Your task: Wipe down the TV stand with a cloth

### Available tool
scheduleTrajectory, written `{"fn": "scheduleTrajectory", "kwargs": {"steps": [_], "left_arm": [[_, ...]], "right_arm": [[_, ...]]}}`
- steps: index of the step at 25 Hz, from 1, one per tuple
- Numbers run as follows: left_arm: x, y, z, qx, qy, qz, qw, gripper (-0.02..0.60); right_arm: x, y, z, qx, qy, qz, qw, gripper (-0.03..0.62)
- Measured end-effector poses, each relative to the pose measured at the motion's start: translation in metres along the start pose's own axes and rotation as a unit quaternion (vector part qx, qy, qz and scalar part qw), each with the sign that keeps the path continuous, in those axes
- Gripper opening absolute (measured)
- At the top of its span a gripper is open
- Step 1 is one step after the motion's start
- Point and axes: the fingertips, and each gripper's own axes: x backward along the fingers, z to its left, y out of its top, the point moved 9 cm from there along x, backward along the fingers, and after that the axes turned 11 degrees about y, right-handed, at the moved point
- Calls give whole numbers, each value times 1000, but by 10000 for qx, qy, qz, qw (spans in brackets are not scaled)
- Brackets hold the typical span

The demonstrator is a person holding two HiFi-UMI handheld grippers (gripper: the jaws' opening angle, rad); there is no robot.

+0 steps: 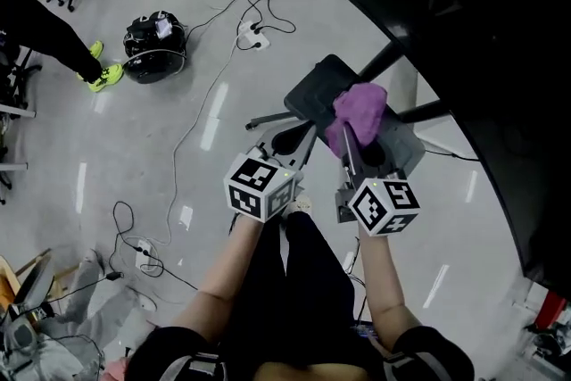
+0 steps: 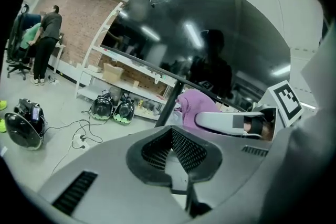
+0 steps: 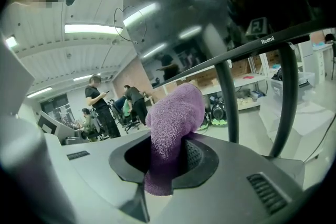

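Head view: cloth (image 1: 360,107) bunched just above the stand (image 1: 314,89), wiping seemingly about to begin. Left gripper view: left claw (image 2: 177,160) closed on nothing (idle alongside). Right gripper view: right claw (image 3: 167,165) pinches the cloth. Next, probably, press down and sweep.

Loses the TV screen (image 1: 473,40) past the upper and right edges of the head view. Cannot follow the TV stand (image 1: 312,92) base at mid-frame there: partly covered by the cloth (image 1: 359,107) and the right gripper (image 1: 350,147). In the right gripper view, cannot see the cloth's lower end, pinched out of sight between the jaws. In the left gripper view, shows only the cloth's top, the rest behind the right gripper's pale body. At upper left of the head view, cuts a bystander (image 1: 53,36) down to a dark leg and yellow-green shoes (image 1: 105,76). Shelf clutter (image 2: 123,75) at mid-left of the left gripper view: too small to name.
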Motion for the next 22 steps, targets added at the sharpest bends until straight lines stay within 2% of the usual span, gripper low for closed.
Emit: {"fn": "scheduleTrajectory", "kwargs": {"steps": [5,15,22], "left_arm": [[-25,-7,9,-14,-183,10,9998,6],[-77,-29,31,-103,-118,32,9999,7],[-107,-30,35,-240,-146,-192,9994,6]], "right_arm": [[-12,-4,-14,84,-273,-106,9995,89],[-47,-5,-64,148,-481,-288,9983,89],[-77,9,-91,609,-526,-380,9960,89]]}}
